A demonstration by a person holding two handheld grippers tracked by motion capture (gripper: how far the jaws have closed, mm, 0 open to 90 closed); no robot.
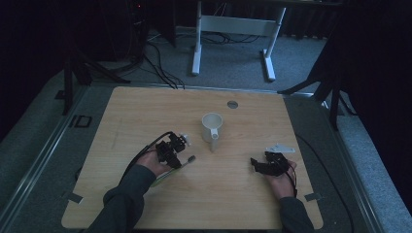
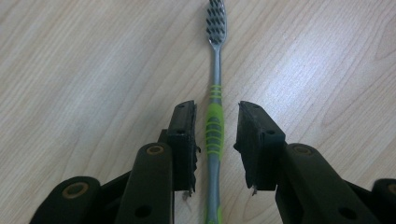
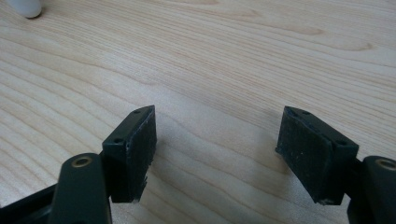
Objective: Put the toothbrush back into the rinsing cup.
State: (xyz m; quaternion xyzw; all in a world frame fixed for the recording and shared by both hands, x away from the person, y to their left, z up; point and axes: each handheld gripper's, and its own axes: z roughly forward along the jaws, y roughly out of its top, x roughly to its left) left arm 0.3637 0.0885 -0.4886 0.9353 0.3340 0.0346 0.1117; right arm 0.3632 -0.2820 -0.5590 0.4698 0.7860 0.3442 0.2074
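From above, the pale wooden table point(image 1: 145, 204) carries a white plastic cup with a handle point(image 1: 212, 127) standing upright near its middle, mouth up, which looks like the natural home for a brush. The person's left gripper point(image 1: 180, 154) sits low at the left, over a grey and green toothbrush point(image 1: 180, 164) lying flat, its bristled head poking out toward the cup. The right gripper point(image 1: 258, 164) rests well apart on the right side, pointed inward, seemingly waiting its turn.

The left gripper view makes the reason for that low posture plain: the toothbrush point(image 2: 215, 126) runs straight up between the two black jaws, which stand on either side of its ribbed green grip with a sliver of table visible each side. They are parted, not yet pinching. I'd judge the ribbed section was chosen because it is the thickest, least slippery part.

In the right gripper view the jaws are spread wide over bare wood, holding nothing. A rounded white object point(image 3: 25, 7), probably the tip of the cup's handle, peeks in at the top left corner.
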